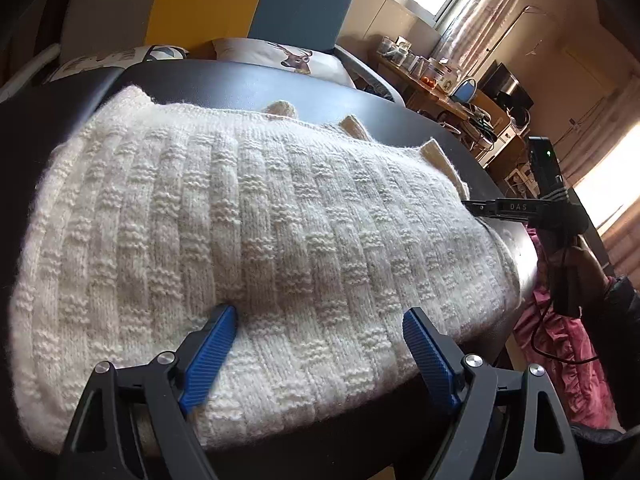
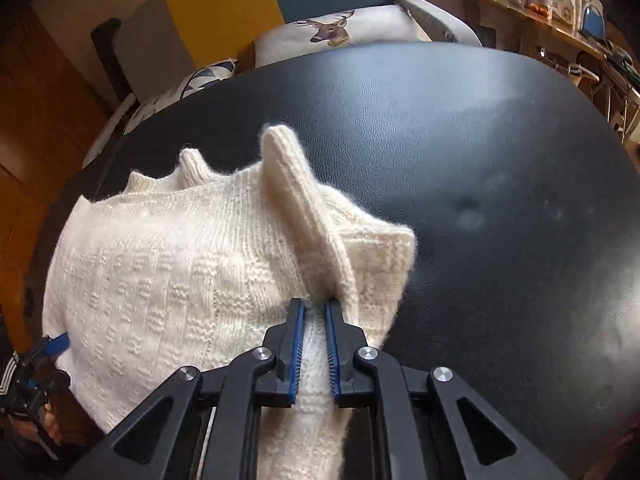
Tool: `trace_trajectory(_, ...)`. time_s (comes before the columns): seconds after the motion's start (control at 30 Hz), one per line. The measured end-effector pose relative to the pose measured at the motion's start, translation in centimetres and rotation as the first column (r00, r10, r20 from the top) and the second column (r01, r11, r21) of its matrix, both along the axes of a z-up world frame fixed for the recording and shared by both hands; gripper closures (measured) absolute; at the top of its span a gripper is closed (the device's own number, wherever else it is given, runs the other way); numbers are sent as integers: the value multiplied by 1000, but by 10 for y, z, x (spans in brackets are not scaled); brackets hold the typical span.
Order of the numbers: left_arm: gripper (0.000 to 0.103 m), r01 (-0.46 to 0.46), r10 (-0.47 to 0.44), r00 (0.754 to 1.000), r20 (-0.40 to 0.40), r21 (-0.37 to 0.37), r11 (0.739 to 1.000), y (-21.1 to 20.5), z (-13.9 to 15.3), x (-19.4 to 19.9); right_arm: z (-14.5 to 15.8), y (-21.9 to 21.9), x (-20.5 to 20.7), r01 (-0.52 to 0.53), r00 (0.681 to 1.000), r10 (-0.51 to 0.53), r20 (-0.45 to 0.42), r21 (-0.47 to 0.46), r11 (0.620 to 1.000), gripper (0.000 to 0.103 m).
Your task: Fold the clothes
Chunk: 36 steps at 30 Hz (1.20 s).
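Sweater: cream knit sweater point(image 1: 256, 216) lies spread across the near side of the black table point(image 2: 480, 152).
Left gripper: left gripper point(image 1: 320, 320) has jaws spread wide over the sweater's near edge, gripping nothing.
Right gripper: right gripper point(image 2: 316, 320) is pinched narrow on a raised fold at the sweater's corner.

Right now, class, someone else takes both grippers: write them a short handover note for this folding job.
Left gripper: open, jaws wide, over the near part of the sweater, gripping nothing.
Right gripper: shut on a bunched fold of knit at the sweater's right edge.
Sweater: white, lying on the black table, ribbed ends poking up along the far edge.
Done: looks partly folded.
Left: finish the right-hand fold, release, smooth flat.
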<state>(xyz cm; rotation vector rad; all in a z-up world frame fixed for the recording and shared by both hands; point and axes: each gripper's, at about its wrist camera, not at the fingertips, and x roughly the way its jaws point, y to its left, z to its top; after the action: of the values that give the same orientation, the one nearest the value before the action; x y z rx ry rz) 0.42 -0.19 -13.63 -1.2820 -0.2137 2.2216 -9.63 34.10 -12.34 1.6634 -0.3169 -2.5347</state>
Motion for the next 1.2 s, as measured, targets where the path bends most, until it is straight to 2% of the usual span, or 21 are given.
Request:
trace_trajectory(0.07, 16, 0, 0, 1000, 1, 5, 1000, 0, 0, 1, 24, -14, 3, -39, 997, 39, -70, 12, 999, 90)
trace_trajectory(0.13, 14, -1, 1, 1000, 3, 10, 1000, 0, 1, 2, 46, -39, 3, -125, 981, 131, -144, 47, 991, 90)
trace_trajectory(0.23, 14, -9, 9, 1000, 14, 24, 1000, -2, 3, 2, 42, -66, -11, -194, 975, 195, -111, 22, 981, 88)
trace_trajectory(0.27, 14, -17, 17, 1000, 22, 40, 999, -6, 7, 2, 33, -73, -18, -198, 977, 198, -75, 0, 980, 88)
trace_trajectory(0.3, 18, -35, 33, 999, 32, 72, 997, -14, 11, 2, 17, -80, -24, -198, 980, 198, -24, -16, 980, 88)
trace_trajectory(0.37, 20, -77, 70, 996, 53, 138, 987, -37, 20, 0, 2, -84, -26, -185, 983, 185, -8, -7, 983, 88)
trace_trajectory(0.43, 20, -146, 143, 989, 31, 133, 980, -67, 32, -4, 10, -82, -21, -146, 989, 145, -23, -43, 988, 85)
trace_trajectory(0.5, 20, -185, 186, 983, 3, 120, 975, -100, 40, -13, 28, -81, -8, -173, 981, 158, -110, -148, 974, 85)
trace_trajectory(0.53, 20, -213, 215, 977, -5, 100, 972, -115, 42, -20, 33, -81, -2, -192, 978, 170, -125, -197, 961, 84)
trace_trajectory(0.57, 20, -242, 243, 970, -11, 81, 967, -130, 42, -28, 33, -83, 4, -202, 977, 179, -118, -226, 953, 84)
trace_trajectory(0.63, 20, -265, 266, 964, -1, 58, 962, -152, 39, -46, 27, -87, 12, -203, 978, 184, -103, -226, 953, 84)
trace_trajectory(0.73, 23, -251, 251, 968, 15, 45, 967, -165, 32, -67, 3, -85, 16, -168, 986, 160, -50, -230, 959, 84)
trace_trajectory(0.8, 33, -220, 220, 975, 14, 50, 974, -165, 29, -78, -6, -82, 15, -134, 991, 124, -54, -270, 954, 84)
trace_trajectory(0.9, 36, -175, 174, 984, 41, 34, 984, -156, 18, -94, -14, -76, 10, -79, 997, 68, -45, -339, 937, 84)
trace_trajectory(0.97, 47, -149, 147, 988, 51, 28, 988, -148, 11, -101, -18, -73, 8, -56, 998, 44, -41, -367, 929, 84)
trace_trajectory(1.0, 58, -142, 141, 988, 58, 28, 989, -145, 7, -103, -17, -74, 8, -55, 998, 42, -44, -365, 929, 84)
trace_trajectory(1.03, 80, -131, 128, 990, 64, 44, 990, -144, 5, -104, -17, -74, 9, -54, 998, 40, -47, -364, 930, 84)
trace_trajectory(1.07, 90, -117, 113, 992, 62, 63, 991, -144, 5, -105, -16, -75, 9, -57, 998, 41, -52, -357, 932, 84)
trace_trajectory(1.13, 97, -100, 98, 995, 34, 63, 993, -141, 5, -104, -15, -76, 11, -60, 997, 42, -61, -343, 937, 84)
trace_trajectory(1.2, 98, -109, 109, 994, 11, 78, 991, -142, 9, -99, -15, -77, 12, -57, 997, 37, -65, -338, 939, 84)
